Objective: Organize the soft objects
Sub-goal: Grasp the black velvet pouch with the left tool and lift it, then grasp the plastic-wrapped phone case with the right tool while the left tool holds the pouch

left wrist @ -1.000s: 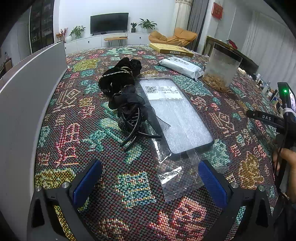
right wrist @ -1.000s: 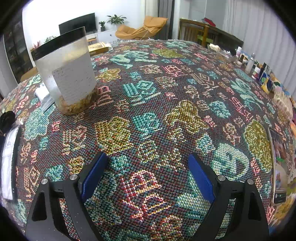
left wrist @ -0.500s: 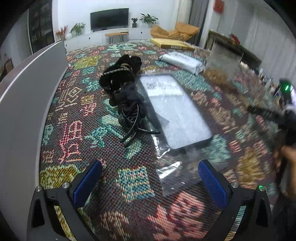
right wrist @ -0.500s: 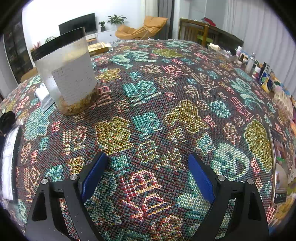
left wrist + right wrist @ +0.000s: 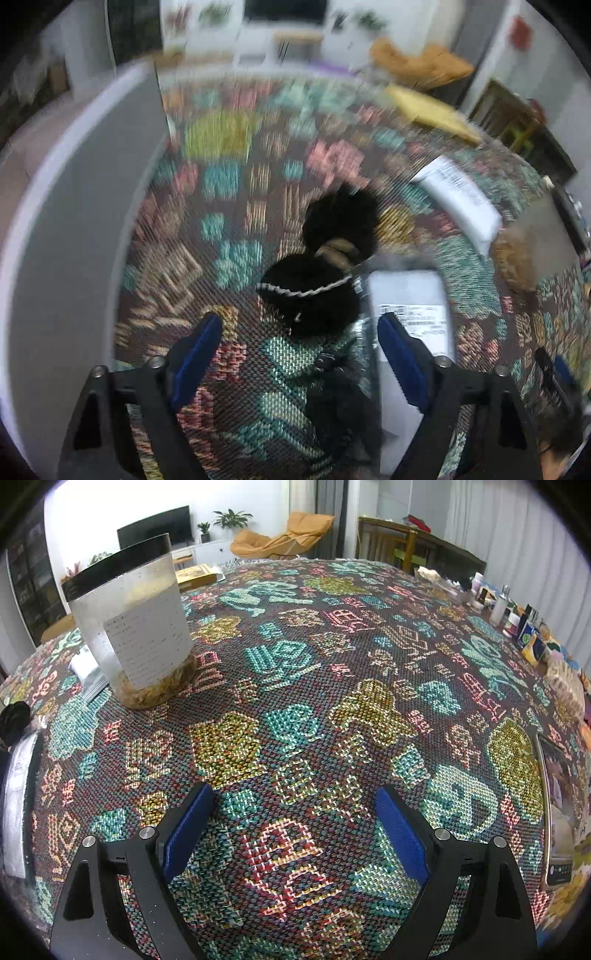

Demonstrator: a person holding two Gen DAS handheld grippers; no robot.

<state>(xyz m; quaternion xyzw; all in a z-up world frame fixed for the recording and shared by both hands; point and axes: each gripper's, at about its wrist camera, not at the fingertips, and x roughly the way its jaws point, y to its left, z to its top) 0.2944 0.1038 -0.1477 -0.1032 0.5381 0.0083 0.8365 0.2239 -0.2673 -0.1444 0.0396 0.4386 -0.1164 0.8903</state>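
In the blurred left wrist view a black fuzzy soft bundle [image 5: 314,295] with a pale beaded cord lies on the patterned tablecloth [image 5: 236,206], a second fuzzy black lump [image 5: 340,218] just behind it. My left gripper [image 5: 299,347] is open, its blue pads on either side of the bundle's near edge, not touching it. A dark tangled item [image 5: 340,391] lies between the jaws, low. My right gripper [image 5: 295,819] is open and empty over bare cloth [image 5: 295,720]. The black bundle [image 5: 14,720] shows at that view's far left edge.
A plastic-wrapped flat panel with a barcode label [image 5: 410,299] lies right of the bundle. A grey box wall [image 5: 74,229] stands left. A white mailer bag [image 5: 461,195] and yellow box [image 5: 432,110] lie behind. A clear jar [image 5: 136,627] stands left; bottles [image 5: 517,616] and a phone [image 5: 557,805] right.
My left gripper has moved forward and left fast, from the plastic bag's near end up to the black bundle, which now sits between its pads. The right gripper has not moved.
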